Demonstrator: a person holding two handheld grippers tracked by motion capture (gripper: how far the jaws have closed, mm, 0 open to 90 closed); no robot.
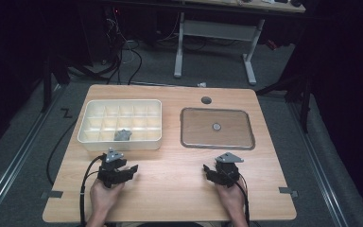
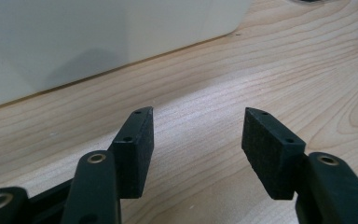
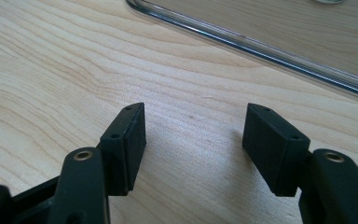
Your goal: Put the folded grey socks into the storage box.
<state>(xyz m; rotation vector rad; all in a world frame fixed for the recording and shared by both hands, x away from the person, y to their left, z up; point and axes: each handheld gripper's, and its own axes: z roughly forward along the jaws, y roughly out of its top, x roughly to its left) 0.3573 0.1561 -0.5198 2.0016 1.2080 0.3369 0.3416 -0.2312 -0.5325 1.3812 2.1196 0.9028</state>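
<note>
Both the left gripper and the right gripper rest wide and empty near the table's front edge, and the small round piece in the middle of the clear tray looks flat enough to slip from a pinch.

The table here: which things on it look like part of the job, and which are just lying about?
Likely part of the job:
- white divided box, nearest the left hand-held gripper
- grey object in one of its compartments
- clear tray with a small round piece, ahead of the right hand-held gripper

Just lying about:
- cables on the floor
- white desk frame behind
</note>
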